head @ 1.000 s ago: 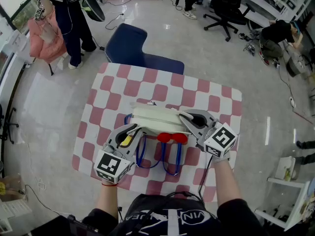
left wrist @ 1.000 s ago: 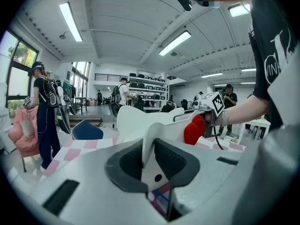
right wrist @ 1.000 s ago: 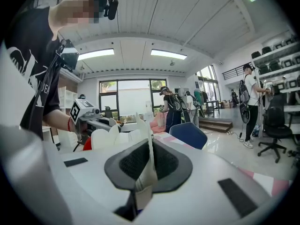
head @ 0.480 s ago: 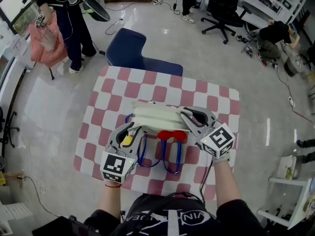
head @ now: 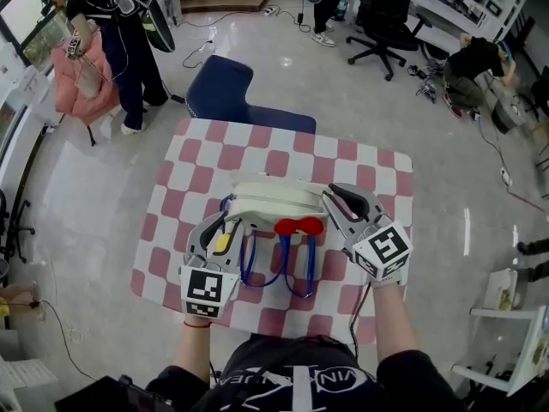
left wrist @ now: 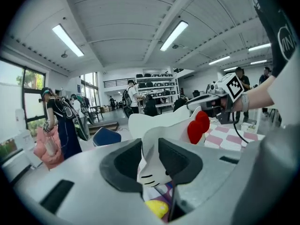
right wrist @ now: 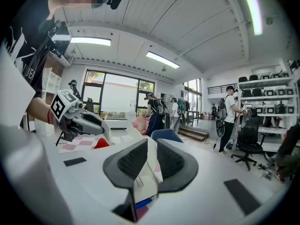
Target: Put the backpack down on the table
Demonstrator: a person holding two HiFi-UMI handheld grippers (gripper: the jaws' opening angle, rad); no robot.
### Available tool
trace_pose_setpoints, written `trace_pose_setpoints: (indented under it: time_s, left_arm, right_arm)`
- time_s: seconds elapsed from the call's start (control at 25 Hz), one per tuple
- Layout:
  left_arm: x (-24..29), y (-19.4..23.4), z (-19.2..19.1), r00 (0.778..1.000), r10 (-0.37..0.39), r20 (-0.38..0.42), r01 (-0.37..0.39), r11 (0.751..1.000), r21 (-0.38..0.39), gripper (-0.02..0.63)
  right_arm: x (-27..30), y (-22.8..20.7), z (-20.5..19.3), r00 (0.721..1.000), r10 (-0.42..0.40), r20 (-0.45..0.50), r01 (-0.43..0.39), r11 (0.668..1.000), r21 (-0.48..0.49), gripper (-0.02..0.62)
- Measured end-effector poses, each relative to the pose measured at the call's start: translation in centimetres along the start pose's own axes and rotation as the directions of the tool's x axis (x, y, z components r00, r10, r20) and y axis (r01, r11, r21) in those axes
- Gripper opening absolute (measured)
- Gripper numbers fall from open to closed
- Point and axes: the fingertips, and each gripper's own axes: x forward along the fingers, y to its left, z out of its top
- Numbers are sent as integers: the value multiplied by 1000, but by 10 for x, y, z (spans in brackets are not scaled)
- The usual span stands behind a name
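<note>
Nearest, the left gripper (head: 226, 227) with a square-marker cube: jaws clamped on a fold of white fabric with black whisker marks, the left edge of the white soft backpack with a red bow (head: 269, 200). The right gripper (head: 331, 197) likewise has its jaws pinched on the white fabric at the pack's right edge. The pack is held between both grippers, top facing up, over the middle of the table covered in a pink-and-white checked cloth (head: 371, 168). Can't tell if its base touches the cloth. The red bow (head: 298, 226) sits on the near face, between the grippers. Blue loop straps (head: 260, 269) hang from the pack toward the person, over the near half of the cloth. Beyond the table's far edge is a dark blue chair (head: 220, 88), close to the table. Farther, at upper left, a person in dark clothes (head: 129, 33) stands beside a pink jacket (head: 77, 80). At upper right, a black office chair (head: 386, 20) stands on the glossy floor.
</note>
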Motion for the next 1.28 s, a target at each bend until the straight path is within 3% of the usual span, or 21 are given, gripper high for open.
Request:
trace_pose_setpoints:
  time_s: [0.12,0.4,0.64,0.96,1.28]
  left_arm:
    - [-5,2,5,999,39,1,-39,998,49,95]
    - [-11,-1,10,999,43,14,-43,997,60,95]
    - [-23,5,16,991,124,47,-128,986,105,95]
    - [-30,-7,17,994,87,68,-95,989,115,94]
    - [-32,-33,16,997,-6,80,-5,991,132,6]
  right_arm:
    - [-9,1,2,1000,-27,8,27,1000,9,41]
    - [-22,8,7,996,-86,24,85,996,23,41]
    - [-30,24,14,993,-105,51,104,994,23,40]
    - [-27,53,16,995,-87,46,88,996,-11,8]
    - [-30,77,20,995,-82,47,83,996,-17,2]
